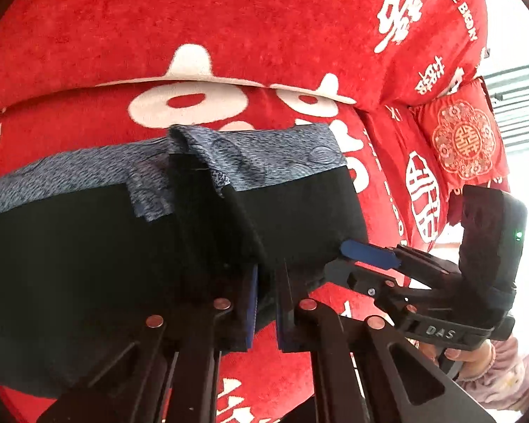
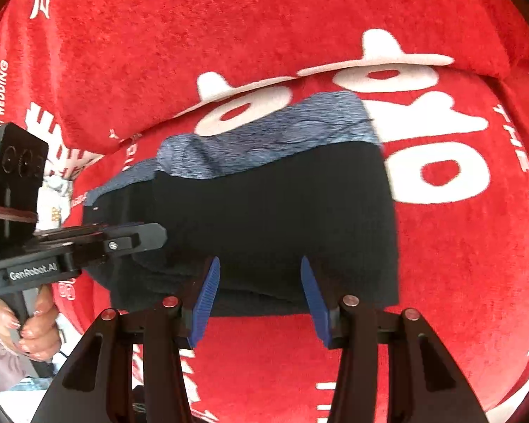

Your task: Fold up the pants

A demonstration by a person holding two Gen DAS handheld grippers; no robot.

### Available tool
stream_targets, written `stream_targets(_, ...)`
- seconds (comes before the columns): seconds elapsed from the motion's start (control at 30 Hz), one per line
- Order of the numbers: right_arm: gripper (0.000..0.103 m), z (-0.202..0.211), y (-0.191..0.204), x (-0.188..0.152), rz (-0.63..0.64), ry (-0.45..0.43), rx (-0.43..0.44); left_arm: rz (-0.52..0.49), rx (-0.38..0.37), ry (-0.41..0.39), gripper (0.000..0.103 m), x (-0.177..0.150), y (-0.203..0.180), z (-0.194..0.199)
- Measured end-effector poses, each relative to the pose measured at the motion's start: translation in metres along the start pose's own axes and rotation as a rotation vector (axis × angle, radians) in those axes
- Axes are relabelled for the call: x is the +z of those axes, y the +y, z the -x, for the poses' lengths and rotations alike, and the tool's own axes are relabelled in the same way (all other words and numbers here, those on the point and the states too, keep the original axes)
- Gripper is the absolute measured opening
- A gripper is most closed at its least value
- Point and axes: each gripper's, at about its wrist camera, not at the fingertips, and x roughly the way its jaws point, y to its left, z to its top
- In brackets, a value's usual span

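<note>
The pants (image 2: 275, 211) lie on a red blanket (image 2: 229, 35) with big white letters. They are black with a blue-grey band at the far end, and they look already folded into a thick bundle. The left gripper (image 1: 264, 303) has its two blue pads squeezed tight on the near edge of the black cloth, so that edge is pinched and held. The right gripper (image 2: 259, 299) is half open. Its blue fingers (image 2: 206, 299) stand on each side of the near edge of the bundle, with a wide gap between them, and they do not look like they press on anything. A hand (image 2: 35, 331) holds the left tool's handle, seen at the side of the right view. Only one side is really held now, I think. If the left side lifts first, the pants could twist and the neat layers could slide apart. The right fingers might close on just the top layer, and then the under layers would stay behind and bunch up. The bundle is thick, so cloth could also slip out of the pinch. The fuzzy blanket may drag on the pants and pull a wrinkle into the fold.
</note>
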Motion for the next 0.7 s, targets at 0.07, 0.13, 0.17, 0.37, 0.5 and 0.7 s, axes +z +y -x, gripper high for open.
stream_targets(0.07, 0.043, -0.005, 0.010, 0.003, 0.017, 0.008, 0.032, 0.020, 0.002, 0.002, 0.009, -0.002, 0.007, -0.001)
stream_targets(0.13, 0.025, -0.012, 0.017, 0.007, 0.008, 0.020, 0.075, 0.041, 0.003, 0.010, 0.009, -0.004, 0.014, -0.003)
stream_targets(0.17, 0.021, -0.019, 0.019, 0.011, -0.026, 0.034, 0.124, 0.045, 0.002, 0.011, 0.009, -0.005, 0.016, -0.004)
stream_targets(0.37, 0.011, -0.064, 0.015, 0.010, -0.230, 0.151, 0.269, 0.067, -0.012, 0.015, 0.009, -0.012, 0.017, -0.005)
stream_targets(0.5, 0.009, -0.065, 0.029, 0.003, -0.197, 0.157, 0.257, 0.069, 0.003, 0.017, 0.009, -0.020, 0.020, -0.001)
stream_targets(0.7, 0.003, -0.093, 0.054, 0.000, -0.116, 0.223, 0.183, 0.143, 0.056, 0.040, 0.009, -0.032, 0.043, -0.015)
